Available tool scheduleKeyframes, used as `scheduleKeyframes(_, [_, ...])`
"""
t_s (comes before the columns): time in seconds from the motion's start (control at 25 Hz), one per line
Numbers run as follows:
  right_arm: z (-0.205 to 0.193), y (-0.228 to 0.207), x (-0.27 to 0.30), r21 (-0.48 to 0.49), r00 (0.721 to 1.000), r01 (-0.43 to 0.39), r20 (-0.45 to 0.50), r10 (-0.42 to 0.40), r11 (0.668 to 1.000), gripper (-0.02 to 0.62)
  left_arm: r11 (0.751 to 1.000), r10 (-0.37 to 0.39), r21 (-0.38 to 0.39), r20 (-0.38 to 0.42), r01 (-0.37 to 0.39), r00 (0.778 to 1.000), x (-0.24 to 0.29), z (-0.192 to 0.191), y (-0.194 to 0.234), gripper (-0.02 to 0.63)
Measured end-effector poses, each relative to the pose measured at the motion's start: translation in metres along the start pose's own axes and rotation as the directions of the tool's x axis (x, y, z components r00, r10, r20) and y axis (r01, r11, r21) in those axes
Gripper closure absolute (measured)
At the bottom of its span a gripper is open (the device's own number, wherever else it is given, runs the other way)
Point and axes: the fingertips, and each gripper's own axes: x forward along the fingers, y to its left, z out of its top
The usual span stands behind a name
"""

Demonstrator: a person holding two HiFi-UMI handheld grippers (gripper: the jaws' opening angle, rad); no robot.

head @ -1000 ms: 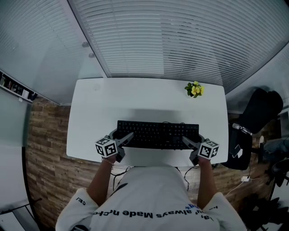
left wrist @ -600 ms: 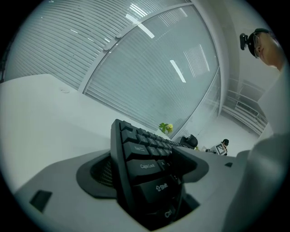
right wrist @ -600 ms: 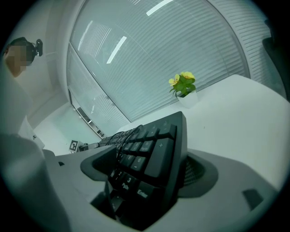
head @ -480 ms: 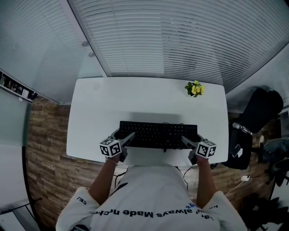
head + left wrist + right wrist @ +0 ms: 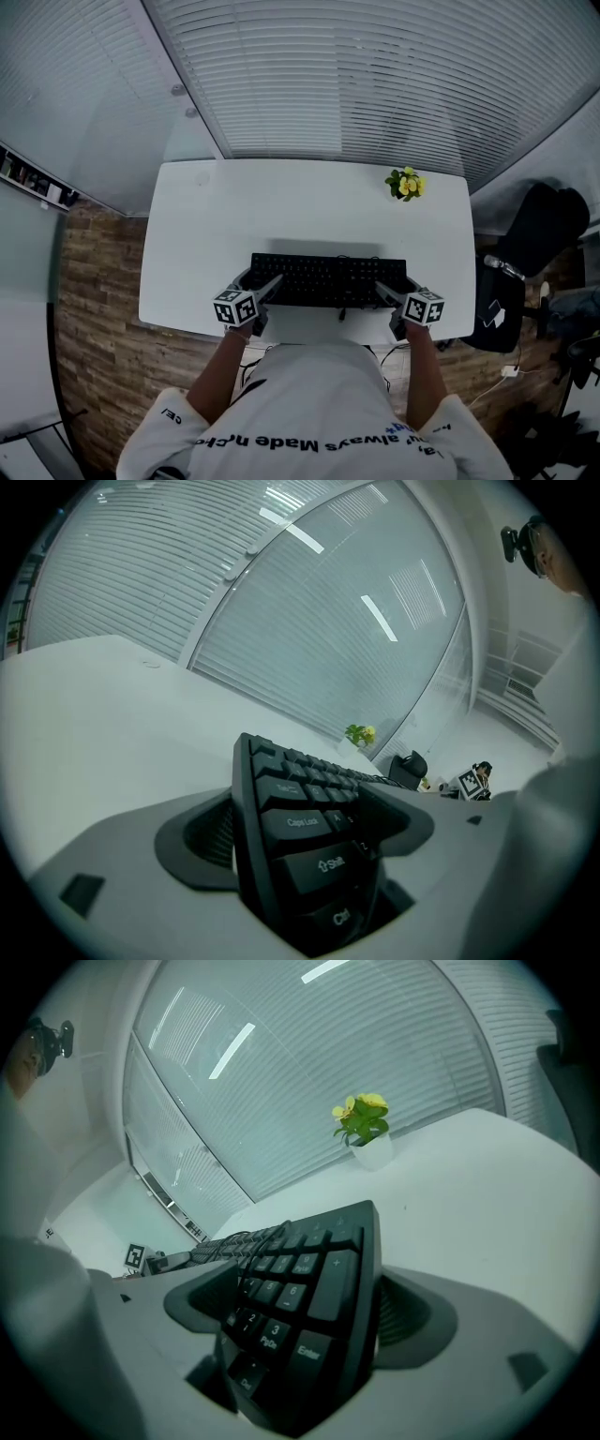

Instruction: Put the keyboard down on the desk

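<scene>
Release is shown at both near corners of the long black plastic keyboard (image 5: 328,279). It lies across the white rectangular surface (image 5: 234,216), nearer the person than the small white pot of yellow flowers (image 5: 405,186) and mostly to the left of that pot. Whether its underside is settled flat cannot be told; in both claw views it is seen canted.

The left claw (image 5: 262,281), the one farther from the pot, is set at the corner where Ctrl, Shift and Caps Lock are printed. Its jaws have just been opening and are spread wide, with that corner between them. A pale sliver is seen between the outer pad (image 5: 211,836) and the keyboard's edge, so nothing is pinched.

The right claw (image 5: 394,286), nearer the person than the pot, is placed at the number-pad corner, by the Enter key. Its jaws too have just been opening and are spread, with the corner lodged between them unpressed. A thin black cable (image 5: 246,1237) is draped over the keys there.

Beyond the pot, pale slatted blinds (image 5: 375,84) are seen. To the right of the pot, off the surface, a black chair (image 5: 542,230) is parked.
</scene>
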Motion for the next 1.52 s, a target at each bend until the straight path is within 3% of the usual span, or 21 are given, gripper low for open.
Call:
scheduleKeyframes(0.96, [-0.021,-0.034,0.013,0.005,0.989,0.146,-0.034,-0.146,0.989,0.129,0.996,0.090,0.030,-0.097,-0.088,0.991,0.021,-0.030,0.018,0.204])
scheduleKeyframes(1.52, [-0.021,-0.037,0.016,-0.020,0.971,0.235,-0.035,-0.235,0.972,0.132,0.988,0.139,0.080,-0.109,-0.131,0.984,0.025,-0.032,0.025,0.198])
